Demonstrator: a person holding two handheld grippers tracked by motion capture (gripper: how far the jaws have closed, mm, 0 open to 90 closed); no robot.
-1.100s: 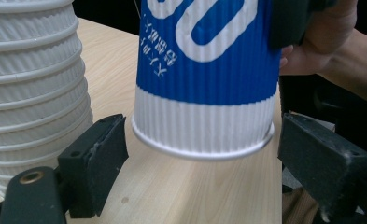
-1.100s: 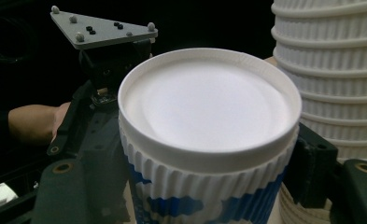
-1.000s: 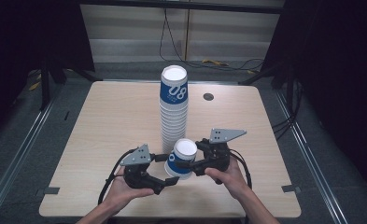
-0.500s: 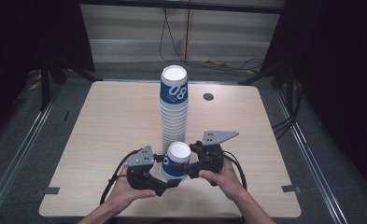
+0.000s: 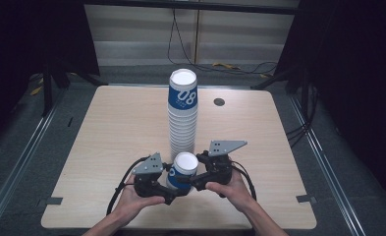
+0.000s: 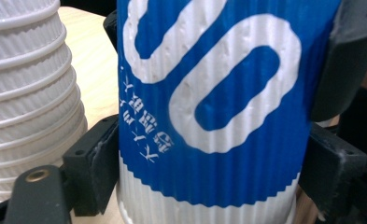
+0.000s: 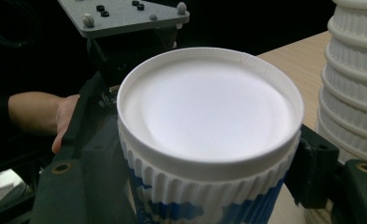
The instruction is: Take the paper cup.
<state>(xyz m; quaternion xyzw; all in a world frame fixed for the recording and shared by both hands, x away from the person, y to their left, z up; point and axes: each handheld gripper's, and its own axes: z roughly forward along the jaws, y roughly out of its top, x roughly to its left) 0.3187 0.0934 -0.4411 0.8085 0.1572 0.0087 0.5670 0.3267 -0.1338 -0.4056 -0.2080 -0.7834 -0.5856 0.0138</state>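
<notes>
A blue-and-white ribbed paper cup point(image 5: 184, 167) stands bottom-up near the table's front, just in front of a tall stack of the same cups point(image 5: 183, 123). My left gripper point(image 5: 175, 188) comes in from the left and is shut on the cup's blue band point(image 6: 218, 116), a pad on each side. My right gripper point(image 5: 189, 181) comes in from the right, its jaws flanking the cup point(image 7: 209, 116) below the white base. Its jaws have just been opening, with the cup between them, and both pads still lie against the ribbed wall. The stack point(image 7: 354, 84) rises close beside it.
The light wooden table point(image 5: 107, 123) has a small dark round insert point(image 5: 219, 102) at the back right and tape marks at its front corners point(image 5: 306, 198). Dark floor, metal rails and cables surround the table.
Both hands, with the cup between the grippers, have drifted slightly left and toward the front edge. The stack has not moved.
</notes>
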